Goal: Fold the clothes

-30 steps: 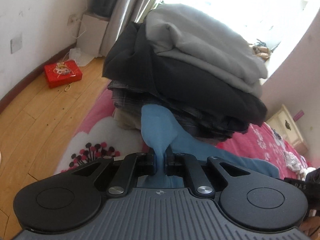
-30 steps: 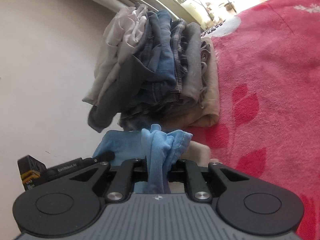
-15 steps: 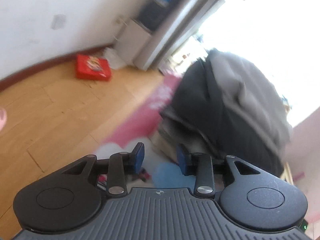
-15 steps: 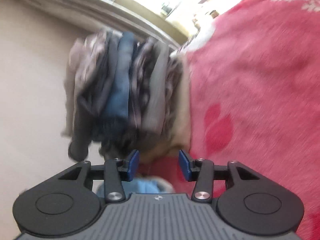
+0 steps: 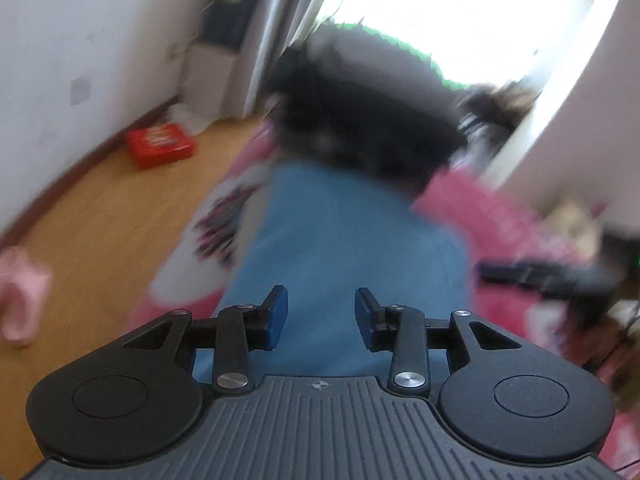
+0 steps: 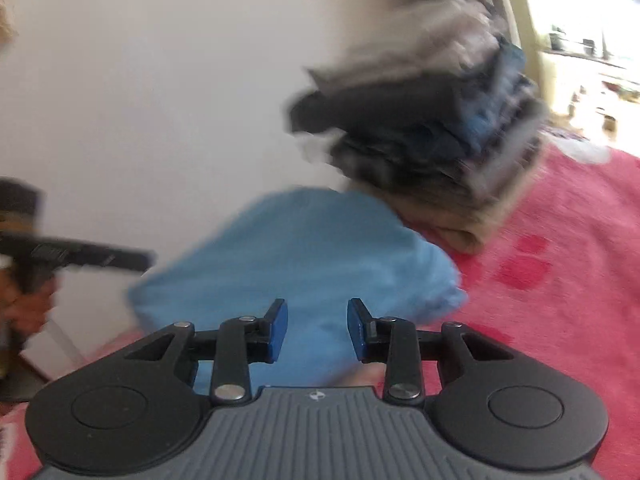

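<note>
The blue garment (image 5: 344,240) lies spread on the pink bed cover (image 5: 492,216), its far edge reaching up to the foot of the stack of folded clothes (image 5: 360,120); in the right wrist view the same blue garment (image 6: 304,256) shows as a rounded, loosely flattened shape just beside the stack of folded clothes (image 6: 432,128), whose tan bottom layer rests on the pink bed cover (image 6: 560,260). Both views are blurred, so the folds and edges of the cloth cannot be read in detail. The left gripper (image 5: 321,314) hangs over the near part of the garment with its fingers (image 5: 276,316) apart and nothing between the blue pads; the cloth is seen through the gap, lying below, not pinched. The right gripper (image 6: 316,326) is likewise over the near edge of the garment, its fingers (image 6: 277,330) parted with no cloth caught between them. The left gripper's jaws have just been opening and the right gripper's have opened and then drawn in a little, both standing free of the fabric. From the left view the right gripper (image 5: 540,276) appears as a dark blurred bar at the right above the bed cover, and from the right view the left gripper (image 6: 80,256) shows as a dark bar at the left, held by a hand (image 6: 28,304). Beyond the bed lie a wooden floor (image 5: 100,240) with a red box (image 5: 160,146) near the white wall (image 5: 80,40), a pink slipper-like shape (image 5: 20,300) at the left edge, and a bright window (image 5: 460,12) behind the stack.
</note>
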The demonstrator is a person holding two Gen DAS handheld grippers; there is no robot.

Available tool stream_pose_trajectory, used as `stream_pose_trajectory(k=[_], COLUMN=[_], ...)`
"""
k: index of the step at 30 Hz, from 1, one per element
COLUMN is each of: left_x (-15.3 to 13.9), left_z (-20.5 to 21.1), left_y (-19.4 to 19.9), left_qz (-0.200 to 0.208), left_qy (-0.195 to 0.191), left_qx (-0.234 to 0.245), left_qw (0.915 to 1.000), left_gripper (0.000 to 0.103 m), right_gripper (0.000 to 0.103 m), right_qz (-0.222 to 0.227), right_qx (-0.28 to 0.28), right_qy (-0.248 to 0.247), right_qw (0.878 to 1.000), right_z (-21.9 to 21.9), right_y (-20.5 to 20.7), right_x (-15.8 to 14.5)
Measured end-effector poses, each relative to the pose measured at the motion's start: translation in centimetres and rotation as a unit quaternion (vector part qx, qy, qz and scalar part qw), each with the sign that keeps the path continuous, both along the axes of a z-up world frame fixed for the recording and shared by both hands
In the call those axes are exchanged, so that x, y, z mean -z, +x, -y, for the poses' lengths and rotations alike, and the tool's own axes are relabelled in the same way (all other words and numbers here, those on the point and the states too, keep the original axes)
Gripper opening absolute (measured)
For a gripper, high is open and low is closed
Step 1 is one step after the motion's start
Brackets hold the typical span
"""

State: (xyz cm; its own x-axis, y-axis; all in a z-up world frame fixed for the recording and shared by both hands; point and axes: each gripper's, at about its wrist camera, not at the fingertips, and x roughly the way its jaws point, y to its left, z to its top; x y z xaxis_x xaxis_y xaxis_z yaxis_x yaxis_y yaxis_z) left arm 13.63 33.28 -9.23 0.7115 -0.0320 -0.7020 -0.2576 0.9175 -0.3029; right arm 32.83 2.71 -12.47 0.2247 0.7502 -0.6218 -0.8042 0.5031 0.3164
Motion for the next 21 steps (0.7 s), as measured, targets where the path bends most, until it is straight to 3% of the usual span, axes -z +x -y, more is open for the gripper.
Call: stream_pose_trajectory(k=[3,5,10,14,19,21], left_x=[-0.7,-2.1,-4.3,-4.4,-1.9,-0.8], left_z=[0.1,0.6,3.1,4.0,1.4,-0.6], left_y=[-1.6,-3.5,-7.3,-8.7,-8.1,-7.8], left_qz=[0.008,0.021,0.02,0.024,0.01,0.014], left_qy=[0.006,0.003,0.012,-0.013,-0.058,-0.089], left_qx=[-0.041,-0.058,-0.07,-0.094,-0.13,-0.142], left_qw=[0.9991,0.9981,0.9973,0.9952,0.9897,0.9857], left_gripper=[0.036,0.037,0.04,0.046,0.048,0.05], right_gripper=[0.036,0.036,0.036,0.039,0.046,0.05], right_qz=[0.009,0.011,0.012,-0.11,-0.257,-0.292], right_qx=[0.091,0.118,0.048,-0.001,0.017,0.025], right_qy=[-0.042,-0.054,-0.05,0.006,0.073,0.089], right_qw=[0.995,0.992,0.997,0.994,0.964,0.952], right_z=[0.7,1.9,4.1,5.5,6.1,6.1], right_y=[2.5,3.4,0.9,-2.2,-5.3,-6.4], right_x=[-0.1,-1.6,-5.8,-5.5,-0.8,0.5])
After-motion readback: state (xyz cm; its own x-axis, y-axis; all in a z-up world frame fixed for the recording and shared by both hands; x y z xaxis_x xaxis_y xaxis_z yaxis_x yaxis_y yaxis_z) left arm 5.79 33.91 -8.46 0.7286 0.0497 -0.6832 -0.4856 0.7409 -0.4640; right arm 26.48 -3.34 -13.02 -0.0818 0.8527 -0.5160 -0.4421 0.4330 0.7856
